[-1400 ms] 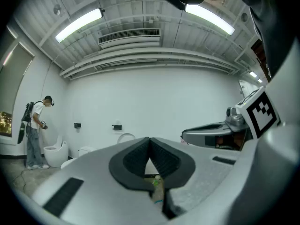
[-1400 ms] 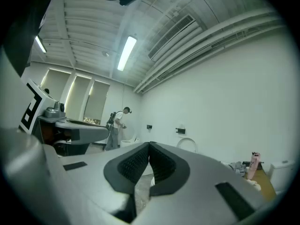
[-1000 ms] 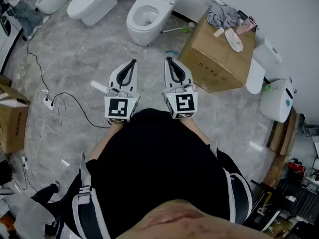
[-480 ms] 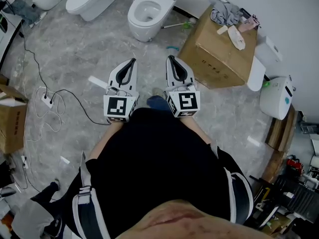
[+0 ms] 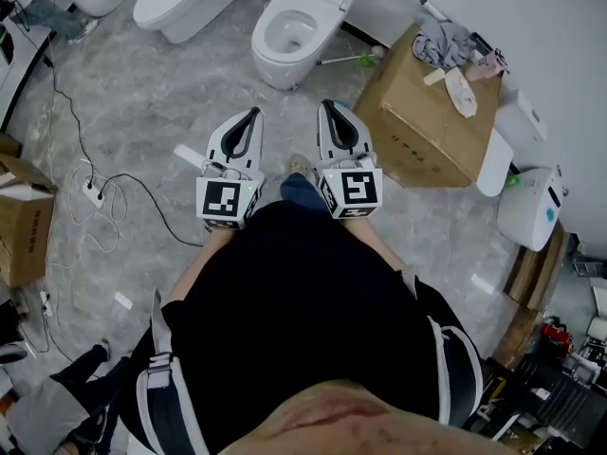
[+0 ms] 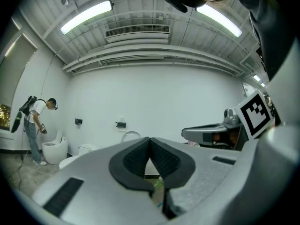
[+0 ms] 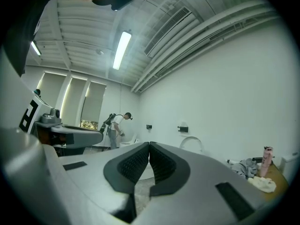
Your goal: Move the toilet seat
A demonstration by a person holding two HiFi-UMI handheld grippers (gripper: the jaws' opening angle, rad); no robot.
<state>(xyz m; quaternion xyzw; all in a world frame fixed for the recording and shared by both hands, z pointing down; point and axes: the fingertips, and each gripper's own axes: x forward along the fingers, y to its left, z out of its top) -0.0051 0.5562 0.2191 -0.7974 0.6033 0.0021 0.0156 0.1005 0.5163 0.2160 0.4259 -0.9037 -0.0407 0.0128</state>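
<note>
White toilet (image 5: 285, 60) on grey floor (image 5: 142, 98)

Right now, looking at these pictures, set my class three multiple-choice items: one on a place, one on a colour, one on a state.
1. In the head view, the cardboard box stands where from the open toilet? A. left B. right C. behind the person
2. The open toilet is: A. black B. white C. blue
3. The left gripper and right gripper have jaws: A. shut, empty B. wide open C. clamped on a seat
Answers: 1 B, the box sits at the toilet's right. 2 B, its bowl is white. 3 A, each gripper view shows the pads meeting with nothing between.
</note>
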